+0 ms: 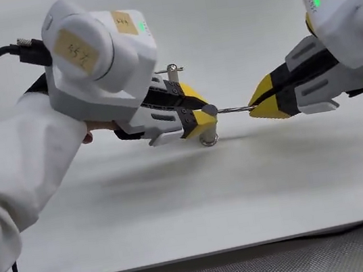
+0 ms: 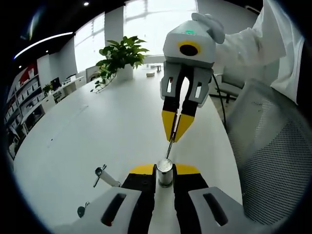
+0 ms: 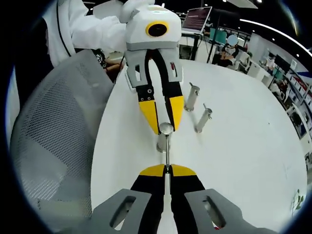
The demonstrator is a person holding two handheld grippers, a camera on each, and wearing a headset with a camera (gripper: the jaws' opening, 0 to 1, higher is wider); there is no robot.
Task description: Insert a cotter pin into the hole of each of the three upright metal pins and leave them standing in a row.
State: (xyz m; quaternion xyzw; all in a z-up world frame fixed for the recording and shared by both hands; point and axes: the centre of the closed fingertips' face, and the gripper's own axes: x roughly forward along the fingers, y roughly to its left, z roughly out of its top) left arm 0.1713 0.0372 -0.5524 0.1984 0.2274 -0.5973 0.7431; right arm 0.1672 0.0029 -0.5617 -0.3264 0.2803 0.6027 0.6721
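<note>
At centre frame, left gripper point(image 1: 202, 116) clamps the upright pin point(image 1: 209, 138) while right gripper point(image 1: 254, 107) pinches the cotter pin point(image 1: 235, 109) level, pointing left, wide table point(image 1: 178, 205) around.

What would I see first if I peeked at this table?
Two yellow-tipped tools meet nose to nose in the middle of the white table. The left tongs pinch an upright metal pin, and the right tongs point a thin cotter pin at its top. Just beyond them wait two more metal pins, one beside the other.
</note>
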